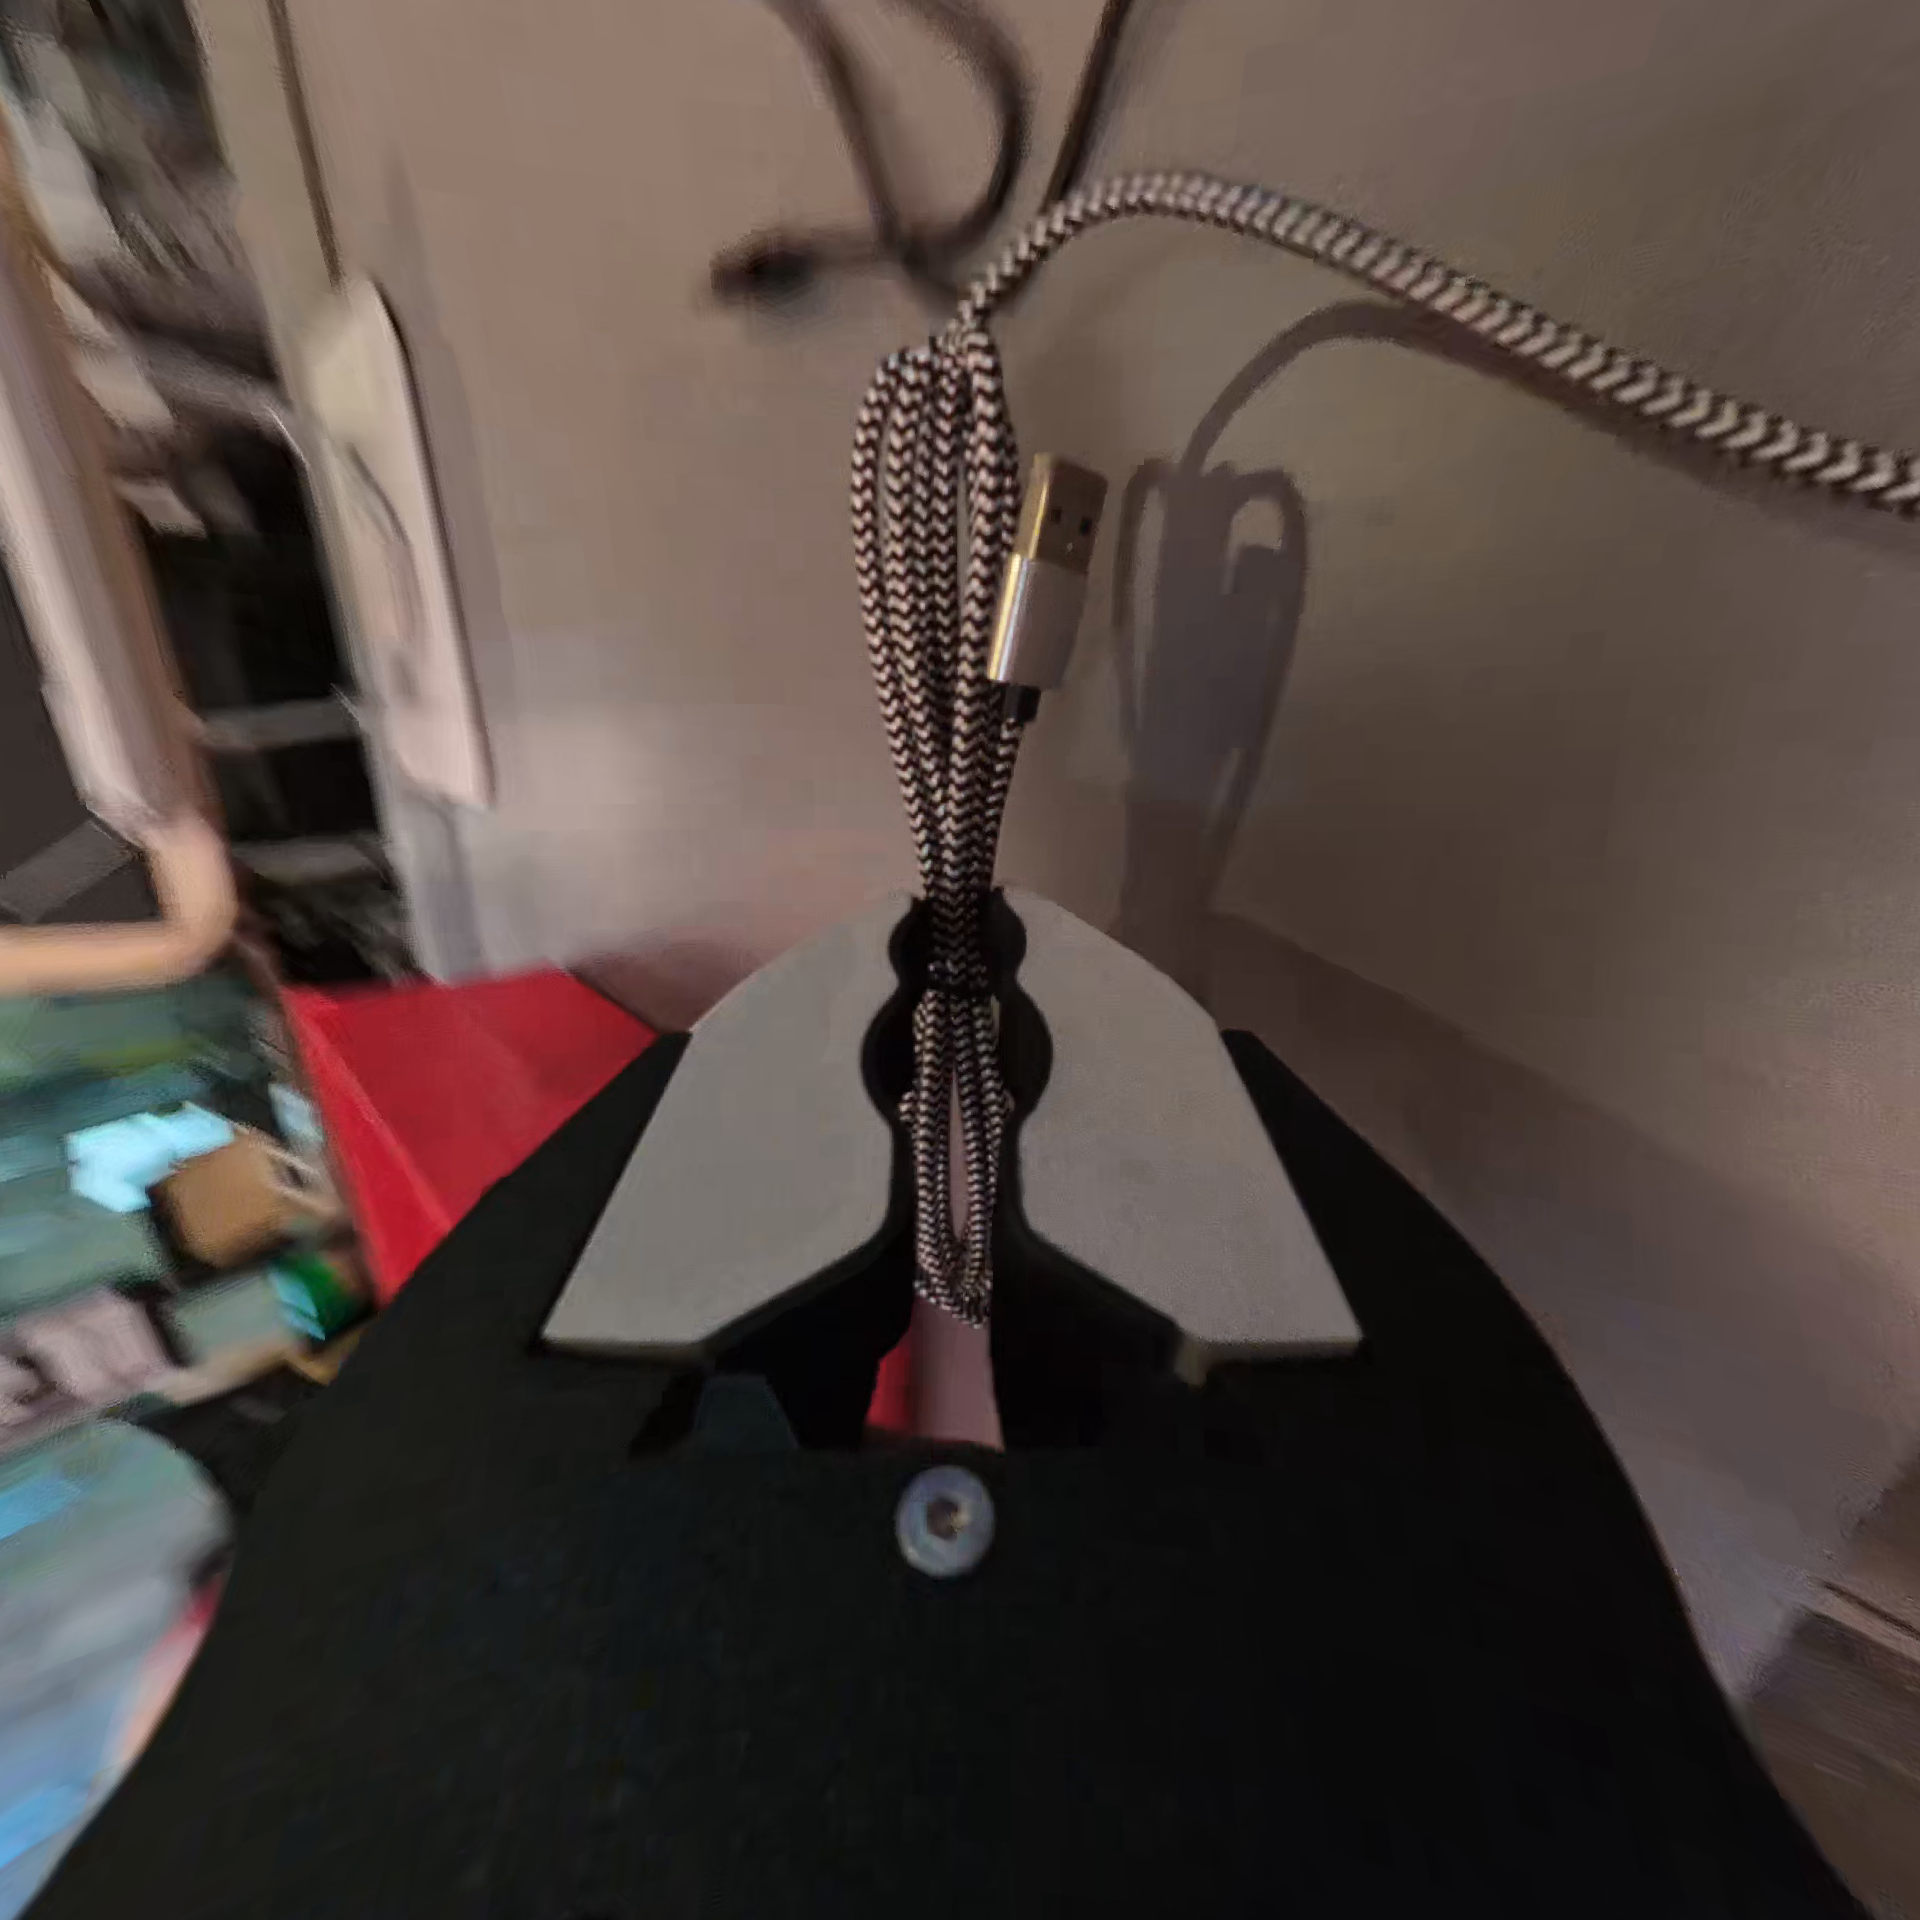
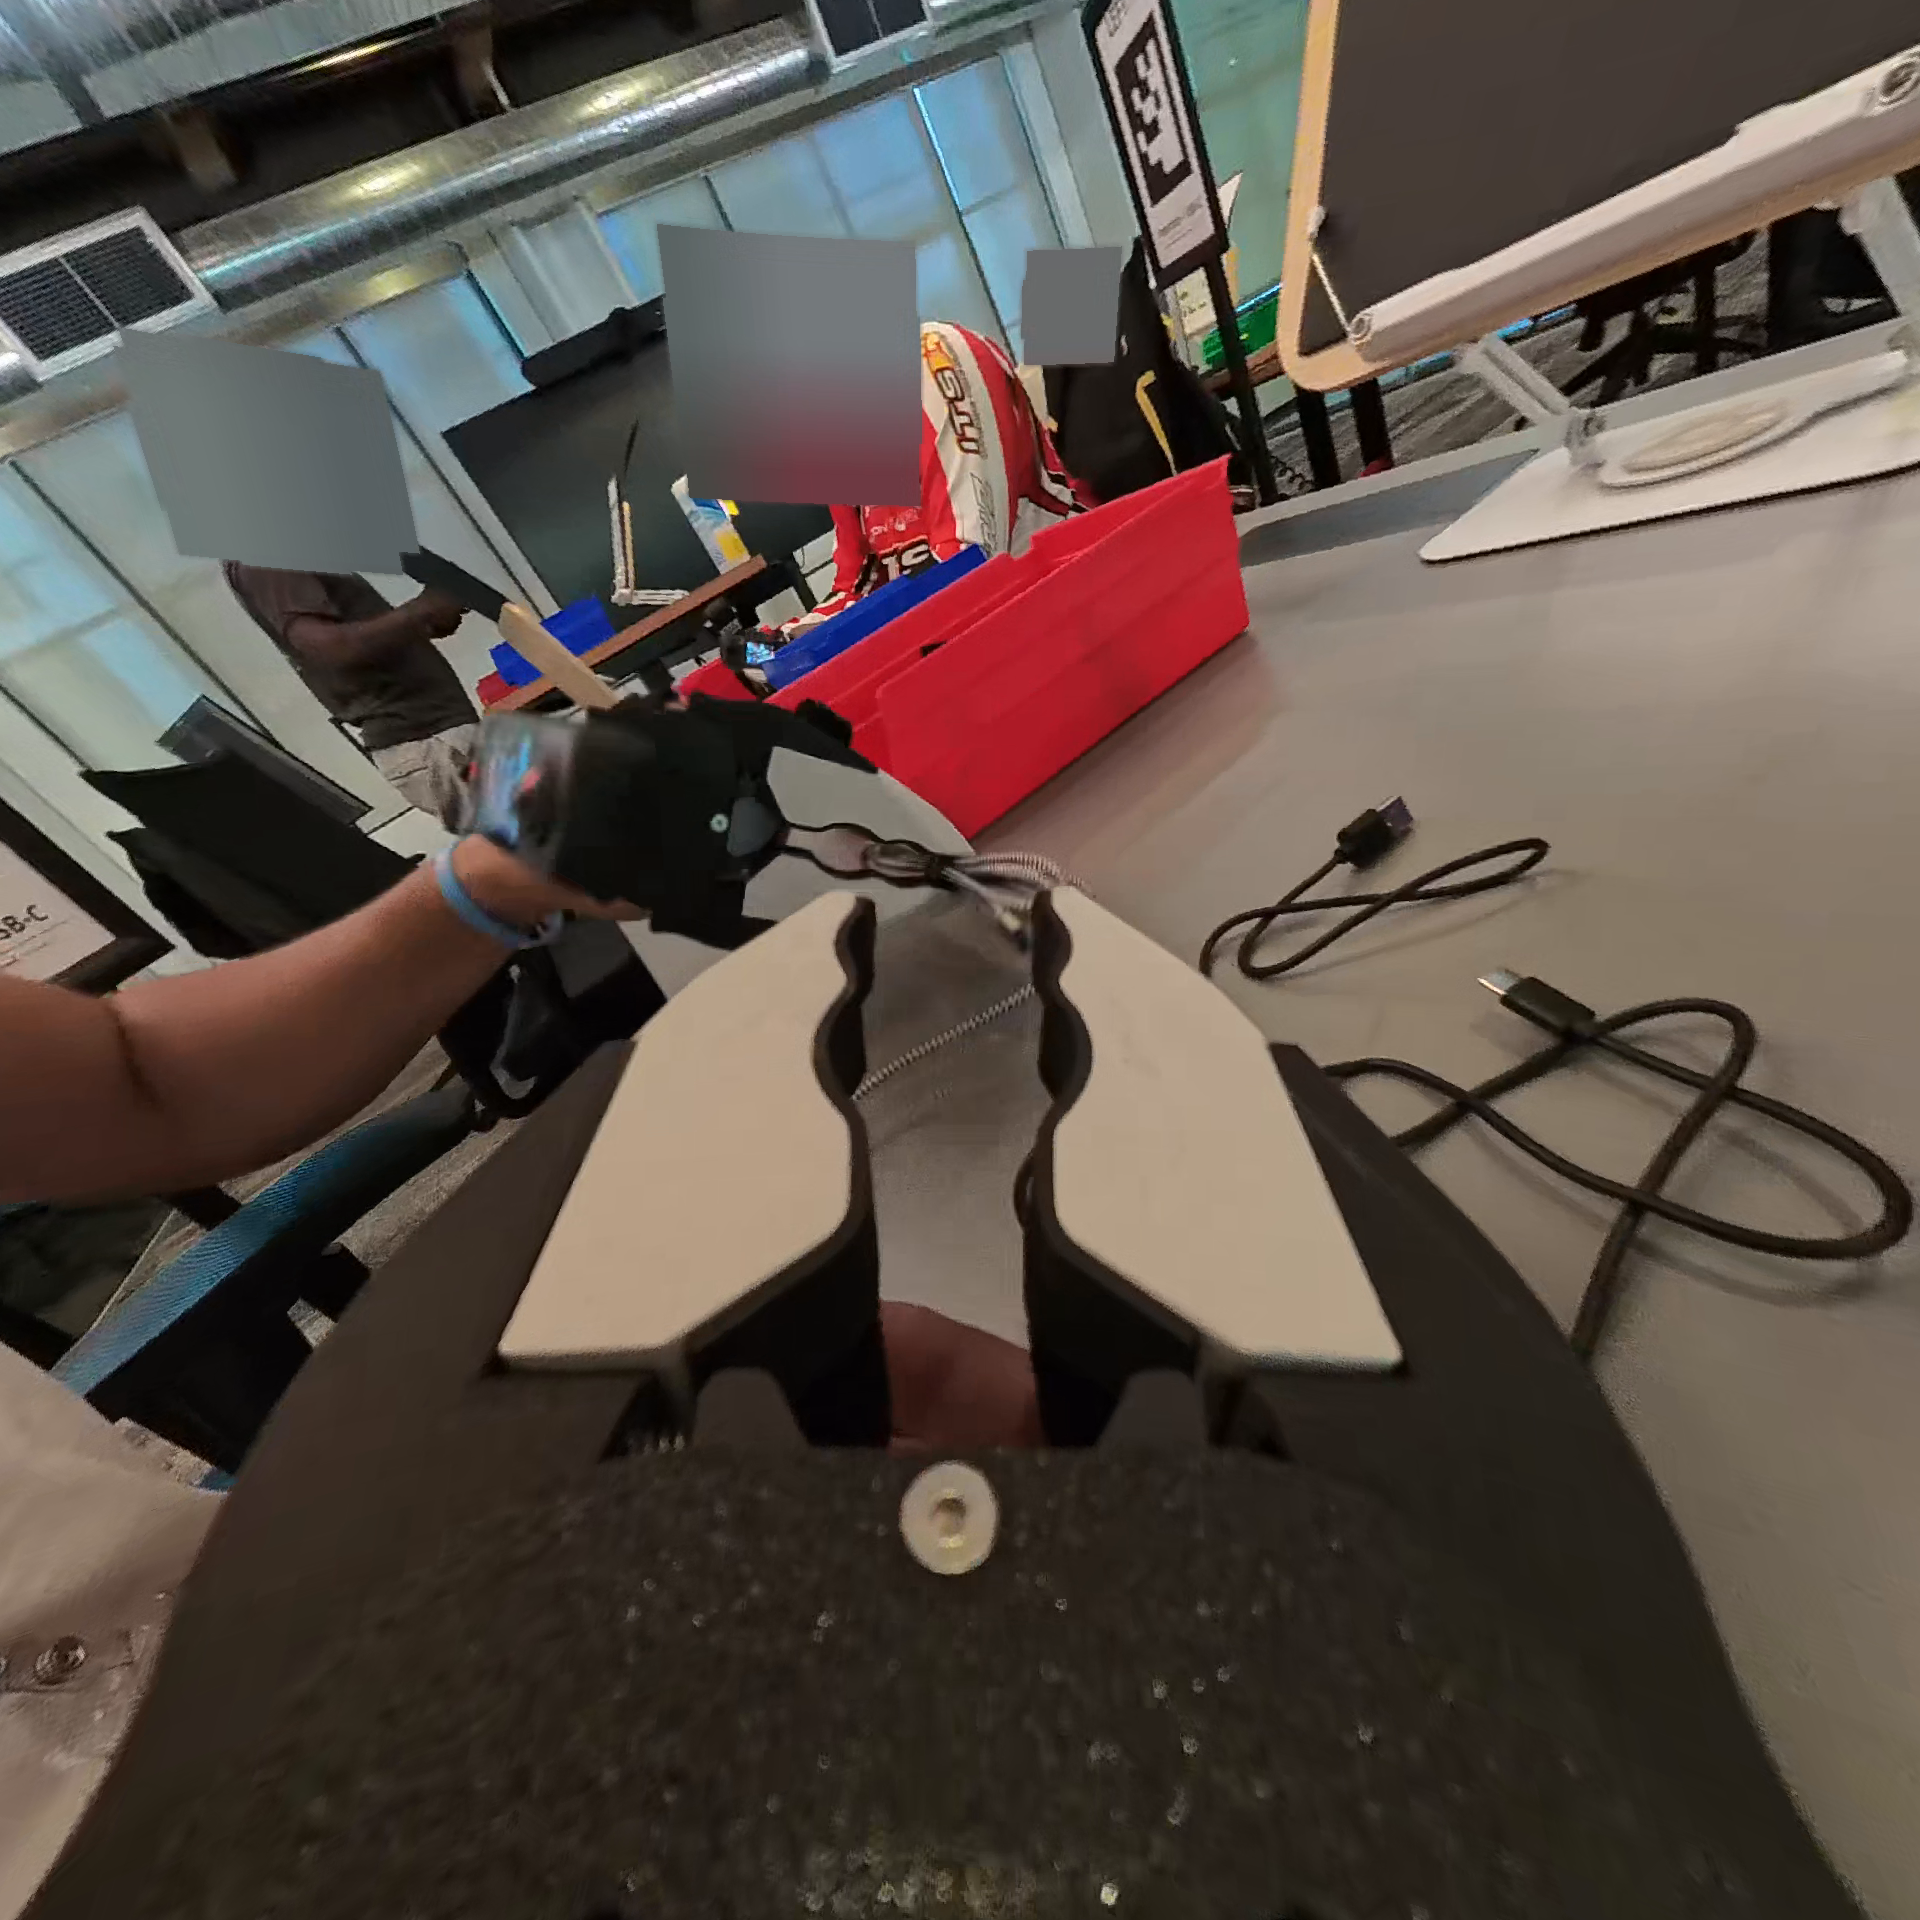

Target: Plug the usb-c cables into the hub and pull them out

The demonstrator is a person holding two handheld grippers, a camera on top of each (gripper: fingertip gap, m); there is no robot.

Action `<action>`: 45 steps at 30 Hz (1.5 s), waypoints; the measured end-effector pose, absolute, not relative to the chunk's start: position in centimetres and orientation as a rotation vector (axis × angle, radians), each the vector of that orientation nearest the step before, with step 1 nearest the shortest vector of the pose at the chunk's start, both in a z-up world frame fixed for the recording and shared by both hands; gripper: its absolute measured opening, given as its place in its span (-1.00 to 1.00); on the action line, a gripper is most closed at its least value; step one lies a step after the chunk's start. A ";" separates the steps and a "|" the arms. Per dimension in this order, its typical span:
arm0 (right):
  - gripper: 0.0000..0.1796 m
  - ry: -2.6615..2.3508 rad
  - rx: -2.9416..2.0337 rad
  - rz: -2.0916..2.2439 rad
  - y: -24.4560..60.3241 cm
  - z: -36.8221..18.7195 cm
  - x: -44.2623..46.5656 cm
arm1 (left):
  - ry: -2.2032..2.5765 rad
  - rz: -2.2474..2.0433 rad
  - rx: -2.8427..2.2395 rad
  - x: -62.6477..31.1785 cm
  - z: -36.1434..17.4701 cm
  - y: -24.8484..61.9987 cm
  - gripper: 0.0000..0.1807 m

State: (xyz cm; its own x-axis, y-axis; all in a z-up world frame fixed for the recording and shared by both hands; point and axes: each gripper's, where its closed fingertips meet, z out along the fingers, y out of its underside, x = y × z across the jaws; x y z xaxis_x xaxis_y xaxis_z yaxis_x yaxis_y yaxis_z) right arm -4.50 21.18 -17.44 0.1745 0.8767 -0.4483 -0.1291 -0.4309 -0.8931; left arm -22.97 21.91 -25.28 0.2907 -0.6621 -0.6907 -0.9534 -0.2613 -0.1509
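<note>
The left gripper [image 1: 958, 914] is clamped on a bundled braided cable [image 1: 940, 665], its metal plug [image 1: 1049, 571] lying beside the loops; one strand runs off to the right. The right gripper [image 2: 951, 914] has its jaws apart, holding nothing, pointed toward the left one. Two black cables [image 2: 1704, 1101] lie loose on the grey table [image 2: 1558, 727], well apart from both grippers. A red bin [image 2: 1049, 665] sits at the table's far edge, a monitor stand [image 2: 1662, 457] to the right. People stand behind in an open workroom. No hub shows.
</note>
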 end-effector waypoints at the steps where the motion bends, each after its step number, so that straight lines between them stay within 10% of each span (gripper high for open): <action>1: -0.69 -0.737 -1.557 1.405 21.2 -17.5 -4.5 | 1.336 0.649 -2.137 -24.1 -25.8 21.6 -0.90; 16: -0.68 -0.833 -1.579 1.436 19.5 -18.4 -6.0 | -0.098 -0.165 -2.364 -29.0 -24.7 16.7 -0.91; 33: -0.68 -0.879 -1.586 1.448 18.7 -18.7 -6.5 | -0.174 -0.084 -2.208 -38.5 -19.2 20.0 -0.65; 45: -0.67 -0.947 -1.598 1.441 18.0 -19.4 -7.2 | -0.189 -0.012 -2.886 -45.6 -28.0 26.2 -0.58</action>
State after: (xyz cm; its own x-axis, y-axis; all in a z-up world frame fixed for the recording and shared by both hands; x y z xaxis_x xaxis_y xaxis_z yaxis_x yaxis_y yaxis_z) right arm -7.15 17.96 -19.37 0.0840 0.9020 -0.4235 0.0307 -0.4272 -0.9036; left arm -45.60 26.23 -28.04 0.9915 0.1276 0.0243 0.1297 -0.9607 -0.2455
